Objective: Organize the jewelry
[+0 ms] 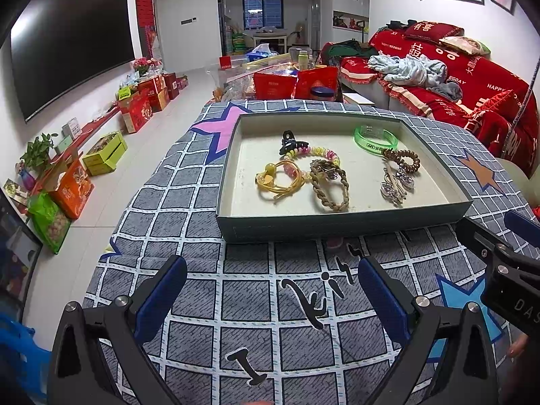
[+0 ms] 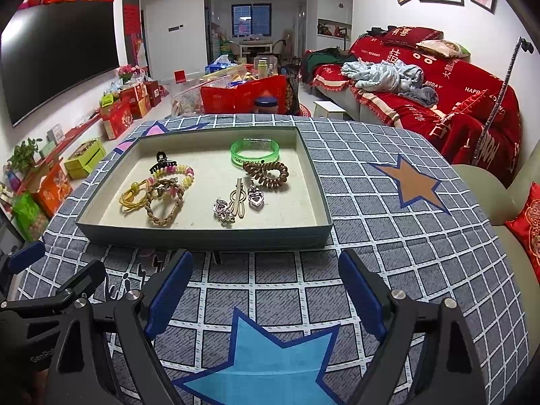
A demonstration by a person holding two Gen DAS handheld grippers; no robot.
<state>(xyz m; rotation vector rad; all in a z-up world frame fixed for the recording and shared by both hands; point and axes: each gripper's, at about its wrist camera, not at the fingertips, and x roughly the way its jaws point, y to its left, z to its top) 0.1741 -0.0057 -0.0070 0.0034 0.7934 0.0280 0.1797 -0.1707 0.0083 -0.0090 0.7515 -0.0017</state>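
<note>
A shallow grey tray (image 1: 337,227) (image 2: 202,234) sits on the checked cloth. It holds a green bangle (image 1: 375,138) (image 2: 254,152), a brown coil hair tie (image 1: 403,160) (image 2: 266,172), silver heart earrings with a clip (image 1: 396,182) (image 2: 236,200), a black claw clip (image 1: 291,141) (image 2: 161,162), a pastel bead bracelet (image 1: 320,153) (image 2: 179,172), a yellow cord tie (image 1: 278,180) (image 2: 135,195) and a braided tan band (image 1: 329,182) (image 2: 163,204). My left gripper (image 1: 271,270) is open and empty just before the tray. My right gripper (image 2: 265,266) is open and empty beside it.
The table has a grey checked cloth (image 1: 249,290) (image 2: 388,236) with coloured stars. A red-covered sofa (image 2: 438,87) stands at the right, a television (image 1: 67,47) on the left wall, and boxes (image 1: 141,108) along the floor. Red bags (image 2: 243,98) stand beyond the table.
</note>
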